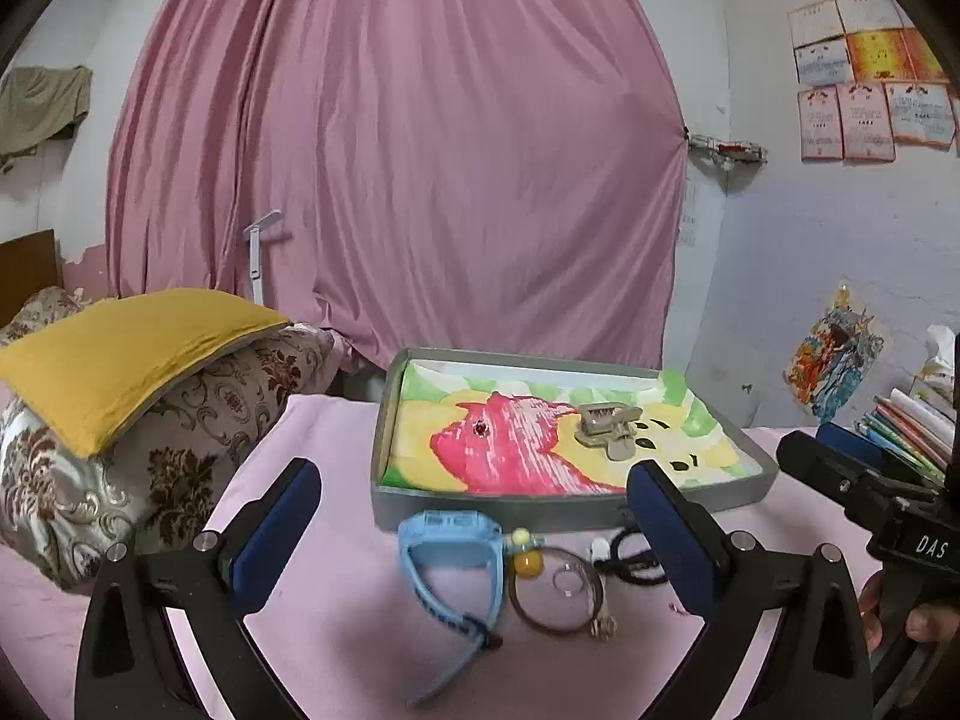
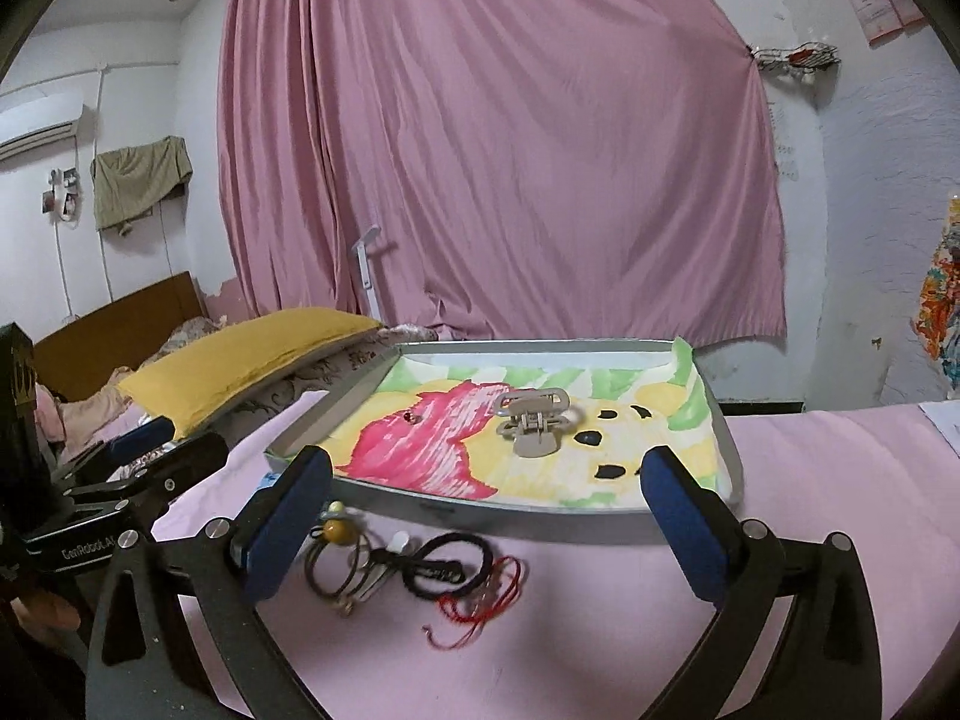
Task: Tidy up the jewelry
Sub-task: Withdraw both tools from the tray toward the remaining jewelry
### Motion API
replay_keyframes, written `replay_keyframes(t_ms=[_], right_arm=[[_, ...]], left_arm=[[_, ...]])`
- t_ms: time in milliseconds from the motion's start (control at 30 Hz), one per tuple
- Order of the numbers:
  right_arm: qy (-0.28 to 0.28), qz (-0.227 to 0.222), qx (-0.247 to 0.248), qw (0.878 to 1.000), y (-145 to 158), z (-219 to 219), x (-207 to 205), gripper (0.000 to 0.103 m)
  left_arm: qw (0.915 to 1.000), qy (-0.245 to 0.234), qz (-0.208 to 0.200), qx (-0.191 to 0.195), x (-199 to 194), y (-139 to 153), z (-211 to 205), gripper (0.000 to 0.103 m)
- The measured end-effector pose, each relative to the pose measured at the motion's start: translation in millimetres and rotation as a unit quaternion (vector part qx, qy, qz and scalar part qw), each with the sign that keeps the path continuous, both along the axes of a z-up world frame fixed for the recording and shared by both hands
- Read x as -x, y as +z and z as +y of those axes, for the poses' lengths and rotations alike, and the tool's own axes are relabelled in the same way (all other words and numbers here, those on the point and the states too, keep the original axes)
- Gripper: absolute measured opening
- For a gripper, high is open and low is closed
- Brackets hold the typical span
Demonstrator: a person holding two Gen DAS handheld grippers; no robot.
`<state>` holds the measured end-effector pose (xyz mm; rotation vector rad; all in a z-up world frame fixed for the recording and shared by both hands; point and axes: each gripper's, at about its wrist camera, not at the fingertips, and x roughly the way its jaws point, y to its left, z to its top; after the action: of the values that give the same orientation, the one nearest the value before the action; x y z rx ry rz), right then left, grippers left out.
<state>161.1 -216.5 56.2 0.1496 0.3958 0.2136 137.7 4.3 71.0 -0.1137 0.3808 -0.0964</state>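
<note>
Both pairs of tongs stand wide open and hold nothing. The left tongs (image 1: 474,516) hover over a small heap of jewelry on the pink-covered counter (image 1: 336,618); the right tongs (image 2: 489,516) hover just beside them, over the same heap.

Between the left fingers lies a light blue watch (image 1: 447,558), its soft strap curling toward me. I judge it light and rubbery, easy to pinch across the strap or the square case. Just right of it sits a thin brown bangle (image 1: 555,597), stiff and probably slippery, best taken across its rim. A small yellow bead (image 1: 528,564) touches the bangle's far edge; it looks likely to roll.

From the right tongs I see a black cord bracelet (image 2: 444,564) and a tangle of red string (image 2: 480,600) ahead of the left finger. Both look limp and weightless, so I would grip a bunched part, not a single strand.

Beyond all of it stands a shallow grey tray (image 2: 540,525) lined with a pink, yellow and green drawing. A beige hair claw (image 2: 534,423) already rests inside, with a tiny red-stoned piece (image 1: 480,429) to its left.
</note>
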Motion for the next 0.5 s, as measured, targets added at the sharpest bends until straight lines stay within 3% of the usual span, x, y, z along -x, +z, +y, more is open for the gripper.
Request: replay_keyframes(t_ms=[267,500], right_arm=[[-0.010,-0.014,0.001,1.000,-9,-1,34,0.101],[0.006,0.024,0.023,0.999,-24,1,37,0.101]], left_arm=[[0.9998,0.000,0.018,0.006,22,-17,9,0.103],[0.9972,-0.014,0.073,-0.004,21,-35,13,0.103]])
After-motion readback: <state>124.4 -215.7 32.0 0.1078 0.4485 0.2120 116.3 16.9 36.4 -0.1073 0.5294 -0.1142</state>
